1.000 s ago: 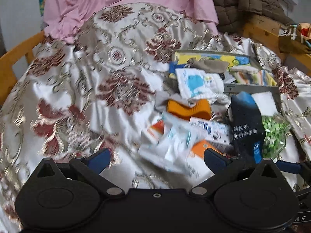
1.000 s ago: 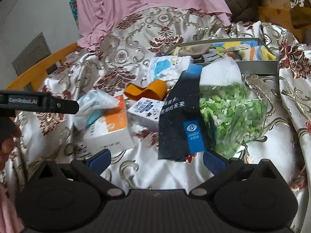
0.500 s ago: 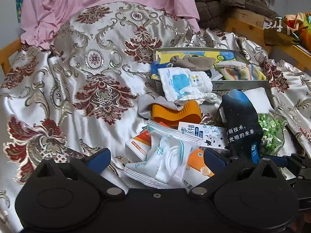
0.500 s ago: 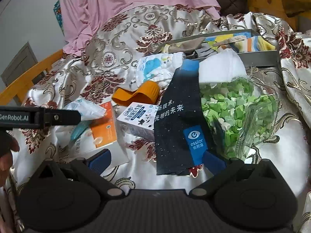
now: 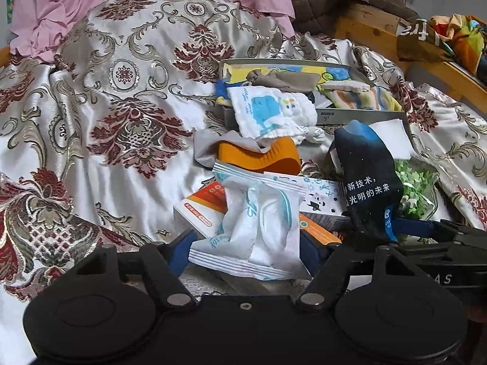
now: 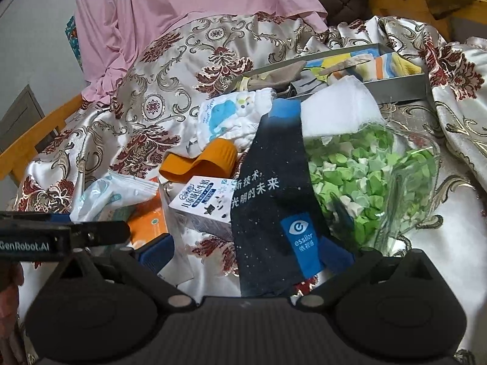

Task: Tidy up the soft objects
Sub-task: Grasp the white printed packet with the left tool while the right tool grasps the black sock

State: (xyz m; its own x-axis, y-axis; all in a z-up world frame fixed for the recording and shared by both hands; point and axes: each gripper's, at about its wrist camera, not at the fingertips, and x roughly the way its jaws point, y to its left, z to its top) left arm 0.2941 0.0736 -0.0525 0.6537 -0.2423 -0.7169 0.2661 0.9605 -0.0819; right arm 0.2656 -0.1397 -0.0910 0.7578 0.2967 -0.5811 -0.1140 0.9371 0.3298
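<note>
A crumpled white and blue plastic packet lies on an orange and white box. My left gripper is closing around it. Both blue pads stand at the packet's side edges, and no squeeze shows. In the right wrist view that gripper is the black bar at the left. My right gripper stands wide open with the lower end of a dark blue lens cloth between its fingers, apart from both pads. The cloth leans on a clear bag of green paper stars.
Behind the pile lie an orange ribbed sleeve, a white cloth with a blue whale, a white gauze square, a small printed carton and a grey tin of folded cloths. A patterned satin cover spreads left.
My left gripper has dropped closer over the packet and its jaws have narrowed onto it. My right gripper has edged closer to the dark cloth, its jaws as wide as before.
</note>
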